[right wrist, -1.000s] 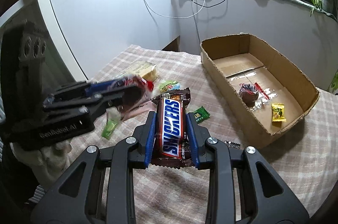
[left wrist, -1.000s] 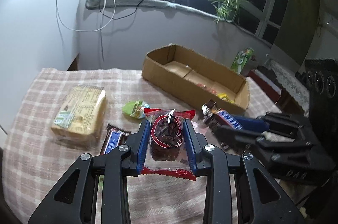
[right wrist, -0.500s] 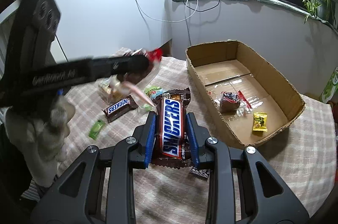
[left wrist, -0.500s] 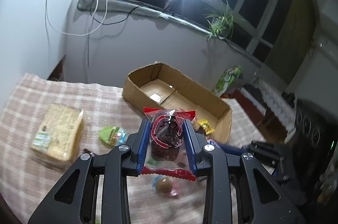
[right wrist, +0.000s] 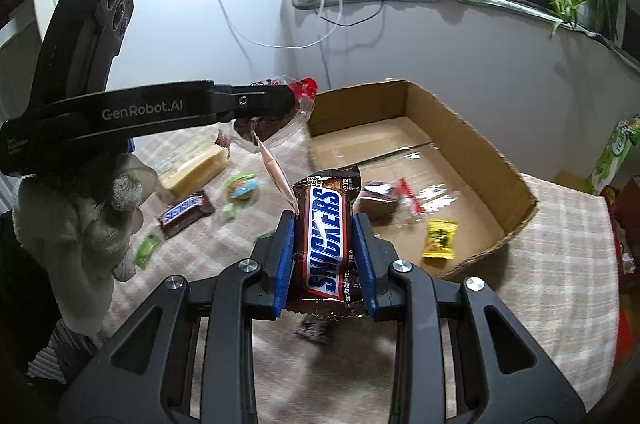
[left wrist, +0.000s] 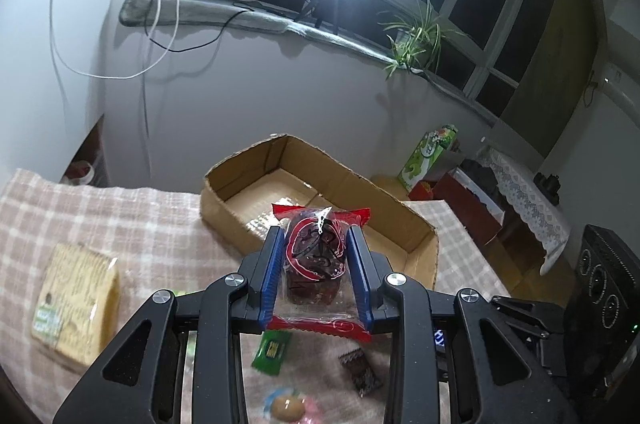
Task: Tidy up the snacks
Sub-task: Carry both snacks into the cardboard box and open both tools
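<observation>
Checked table (right wrist: 560, 224) carries a cardboard box (right wrist: 496, 151) at its far side. Left gripper (left wrist: 316, 264) pinches a red-wrapped cake (left wrist: 314, 260), right gripper (right wrist: 325, 244) a Snickers bar (right wrist: 326, 236) — both may collide over the box.

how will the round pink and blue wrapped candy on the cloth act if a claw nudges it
The round candy looks domed and plump, so a nudge would probably roll or skid it rather than tip it. Its crinkly wrapper ends may drag on the checked tablecloth and slow it. It is small, so likely light.
</observation>
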Demonstrator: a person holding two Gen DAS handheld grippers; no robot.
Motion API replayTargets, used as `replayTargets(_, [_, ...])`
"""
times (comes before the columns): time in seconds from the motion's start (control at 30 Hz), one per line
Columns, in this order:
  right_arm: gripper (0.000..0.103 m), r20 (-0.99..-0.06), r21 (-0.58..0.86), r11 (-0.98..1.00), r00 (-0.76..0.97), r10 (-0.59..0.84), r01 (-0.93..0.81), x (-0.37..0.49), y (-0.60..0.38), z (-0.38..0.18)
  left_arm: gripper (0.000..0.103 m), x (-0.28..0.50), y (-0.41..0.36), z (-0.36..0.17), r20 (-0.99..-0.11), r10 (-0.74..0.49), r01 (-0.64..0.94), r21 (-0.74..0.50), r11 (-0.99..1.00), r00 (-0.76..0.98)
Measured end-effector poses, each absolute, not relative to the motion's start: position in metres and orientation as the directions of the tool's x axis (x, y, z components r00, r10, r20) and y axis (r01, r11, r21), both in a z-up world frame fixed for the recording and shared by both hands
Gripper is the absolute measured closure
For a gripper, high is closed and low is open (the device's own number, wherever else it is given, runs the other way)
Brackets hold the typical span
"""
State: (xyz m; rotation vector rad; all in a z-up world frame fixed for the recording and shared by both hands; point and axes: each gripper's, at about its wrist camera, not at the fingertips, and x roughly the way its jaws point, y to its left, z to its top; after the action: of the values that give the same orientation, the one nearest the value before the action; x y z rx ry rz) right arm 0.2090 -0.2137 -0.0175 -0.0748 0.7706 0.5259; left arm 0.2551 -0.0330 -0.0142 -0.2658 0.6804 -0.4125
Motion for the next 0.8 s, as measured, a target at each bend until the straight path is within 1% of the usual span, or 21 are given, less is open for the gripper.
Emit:
replayTargets(0.43, [0.073,-0.702,0.121,0.914,0.618,0.355,-0.388,0.253,-0.249,-0.03,0.073,0.289,-0.077,-0.023,-0.598,-0.461,0.324,-0.329,0.887,0.656])
replayTargets(0.8, [0.073,-0.723,0.097,0.935,0.621,0.302,-0.342,0.278,-0.257,-0.046,0.072,0.305,-0.093,-0.035,-0.64,-0.424,0.321,-0.278,0.905,0.641])
